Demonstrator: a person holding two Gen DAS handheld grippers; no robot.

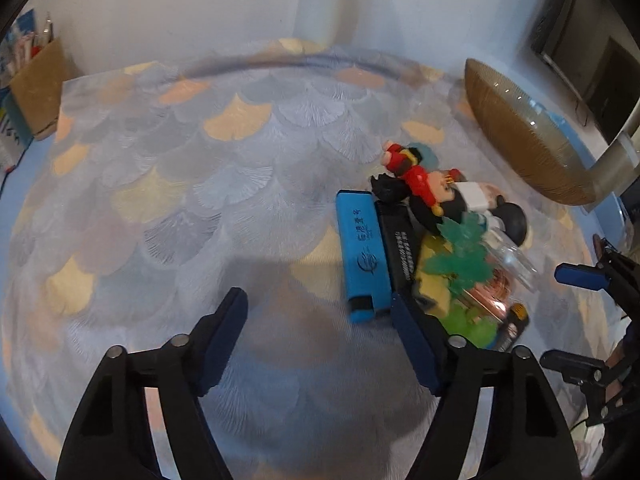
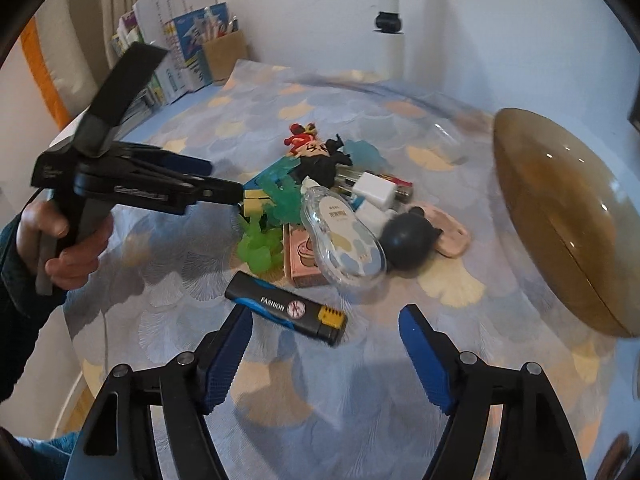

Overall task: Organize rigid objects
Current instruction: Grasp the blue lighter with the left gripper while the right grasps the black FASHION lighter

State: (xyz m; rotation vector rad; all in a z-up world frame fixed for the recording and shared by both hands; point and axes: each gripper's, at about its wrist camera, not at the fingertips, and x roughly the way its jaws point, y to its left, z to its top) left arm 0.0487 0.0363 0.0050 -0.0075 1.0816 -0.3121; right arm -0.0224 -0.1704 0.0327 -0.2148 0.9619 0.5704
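A counter (image 2: pixel 168 292) spread with a fan-patterned cloth carries the whole job, and from these two views the sorting appears barely begun. A brown glass dish (image 2: pixel 560 216) stands tilted on edge at the right side, nothing visibly in it; it may be the destination, though that cannot be confirmed.

Near the middle of the counter, the rigid objects sit in one loose, overlapping pile (image 2: pixel 320 208): a clear oval case (image 2: pixel 344 248) lying over a pink box (image 2: pixel 300 260), a black round piece (image 2: pixel 404 244), a white charger plug (image 2: pixel 374 190), green translucent plastic plants (image 2: pixel 260 248), and a red-and-black toy figure (image 1: pixel 420 184). A blue lighter (image 1: pixel 362 256) lies at the pile's left edge in the left wrist view, touching a black one beside it.

A black lighter (image 2: pixel 286 308) marked FASHION lies apart from the pile, nearest the right gripper (image 2: pixel 326 344), whose jaws stand partly open and empty just short of it. The left gripper (image 1: pixel 320 336), held in a person's hand (image 2: pixel 68 240), is likewise partly open with nothing between its jaws, its right finger close to the blue lighter's near end.

Everything is still to be moved.
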